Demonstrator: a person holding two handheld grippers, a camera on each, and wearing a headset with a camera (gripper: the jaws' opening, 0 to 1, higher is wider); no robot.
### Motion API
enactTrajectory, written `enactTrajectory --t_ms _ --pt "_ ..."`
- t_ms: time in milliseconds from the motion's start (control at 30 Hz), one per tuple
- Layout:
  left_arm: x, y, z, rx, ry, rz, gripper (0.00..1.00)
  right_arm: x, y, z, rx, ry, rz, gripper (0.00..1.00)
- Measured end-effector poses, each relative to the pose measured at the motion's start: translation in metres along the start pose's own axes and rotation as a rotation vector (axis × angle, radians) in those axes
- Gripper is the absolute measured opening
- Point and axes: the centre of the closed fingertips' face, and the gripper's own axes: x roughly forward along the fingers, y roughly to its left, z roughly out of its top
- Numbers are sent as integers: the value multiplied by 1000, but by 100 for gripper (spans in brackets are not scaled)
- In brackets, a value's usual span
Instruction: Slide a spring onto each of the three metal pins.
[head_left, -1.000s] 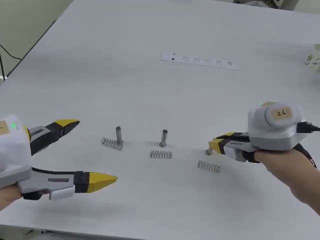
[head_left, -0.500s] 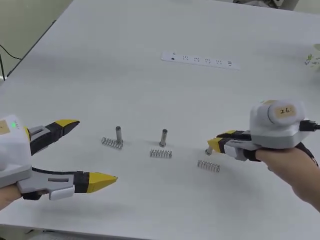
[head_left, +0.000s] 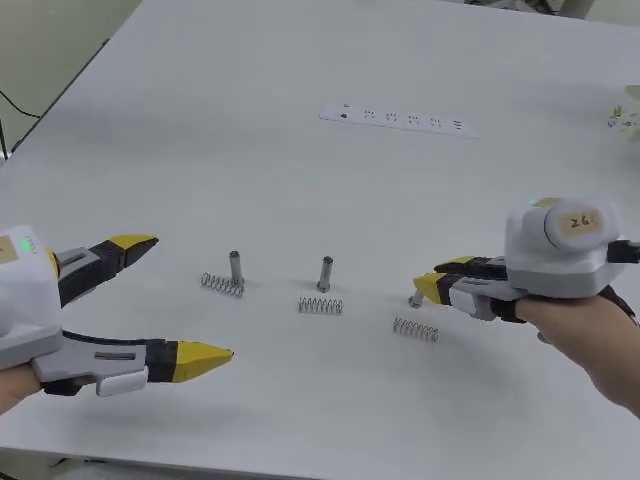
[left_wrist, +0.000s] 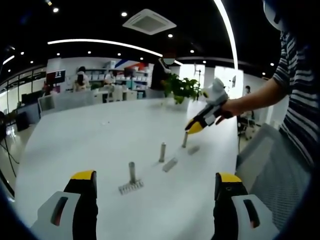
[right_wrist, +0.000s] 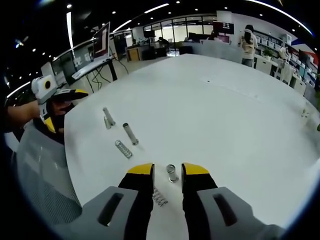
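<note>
Three short metal pins stand in a row on the white table: left pin (head_left: 234, 262), middle pin (head_left: 326, 270), right pin (head_left: 416, 298). A spring lies in front of each: left spring (head_left: 221, 285), middle spring (head_left: 320, 306), right spring (head_left: 416, 330). My right gripper (head_left: 430, 287) has its tips at the right pin. In the right gripper view that pin (right_wrist: 172, 173) stands between the narrowly parted jaws of the gripper (right_wrist: 168, 171), with a small gap on each side. My left gripper (head_left: 178, 298) is wide open left of the row, holding nothing.
A white power strip (head_left: 392, 118) lies farther back on the table (head_left: 300, 180). The table's near edge runs just below both grippers. In the left gripper view a person's arm and striped sleeve (left_wrist: 295, 95) are on the right.
My right hand has drifted slightly to the right and down, while its tips stay by the right pin. The left gripper, pins and springs have not moved.
</note>
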Motion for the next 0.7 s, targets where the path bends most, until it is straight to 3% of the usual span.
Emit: enactTrajectory --t_ms 233,700 --pt "0 1 1 4 5 -3 95 -8 0 3 -17 -30 5 19" --pt "-1 4 2 16 15 -8 95 -20 -9 -13 -25 -4 6 20"
